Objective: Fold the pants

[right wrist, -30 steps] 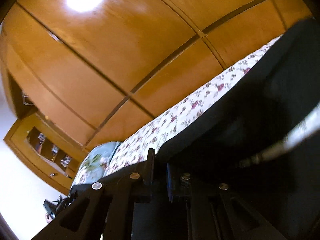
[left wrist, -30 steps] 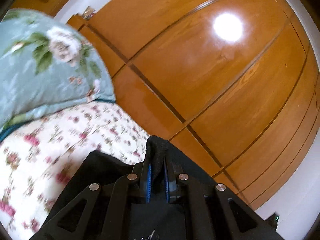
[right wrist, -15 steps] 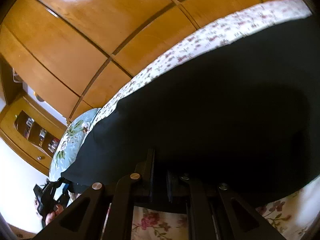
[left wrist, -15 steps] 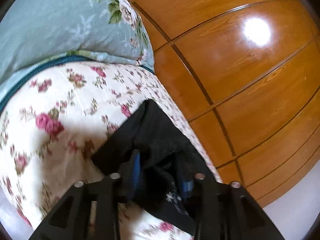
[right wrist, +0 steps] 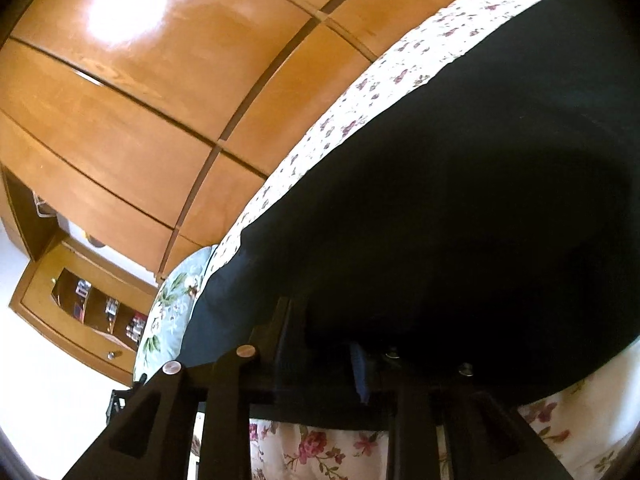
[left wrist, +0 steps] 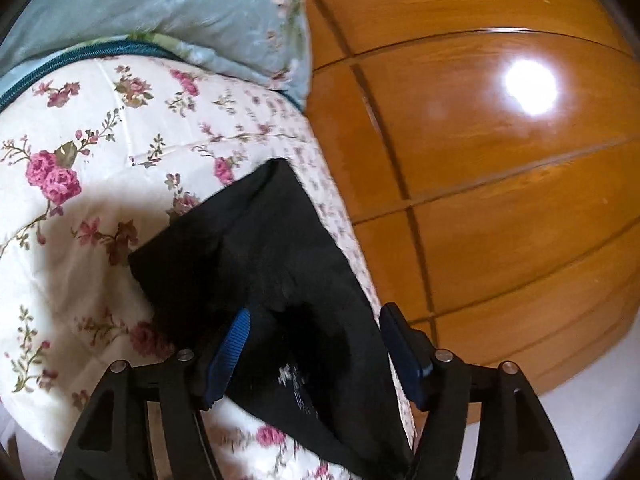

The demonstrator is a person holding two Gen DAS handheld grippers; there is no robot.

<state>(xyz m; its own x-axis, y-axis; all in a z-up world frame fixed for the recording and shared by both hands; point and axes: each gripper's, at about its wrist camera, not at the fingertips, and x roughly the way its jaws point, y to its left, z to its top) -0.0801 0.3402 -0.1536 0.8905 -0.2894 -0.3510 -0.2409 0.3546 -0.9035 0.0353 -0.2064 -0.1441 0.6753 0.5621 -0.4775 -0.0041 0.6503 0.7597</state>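
The black pants [left wrist: 256, 256] lie on the floral bedspread [left wrist: 80, 208]. In the left wrist view my left gripper [left wrist: 316, 352] is open, its blue pads spread on either side of the pants' end, which rests on the bed. In the right wrist view the pants [right wrist: 460, 200] spread wide across the bed, close in front of the lens. My right gripper [right wrist: 320, 356] has its jaws parted at the near edge of the fabric, with a blue pad [right wrist: 358, 372] showing; the cloth lies between them without being pinched.
A pale blue floral pillow [left wrist: 168, 12] lies at the head of the bed, also visible in the right wrist view [right wrist: 172, 312]. Glossy wooden wardrobe doors [left wrist: 500, 160] stand right beside the bed's far edge. A wooden shelf unit [right wrist: 84, 304] stands farther off.
Both grippers lowered the lifted pants onto the bed. The left gripper opened and let go of the fabric end. The right gripper's jaws have parted too.
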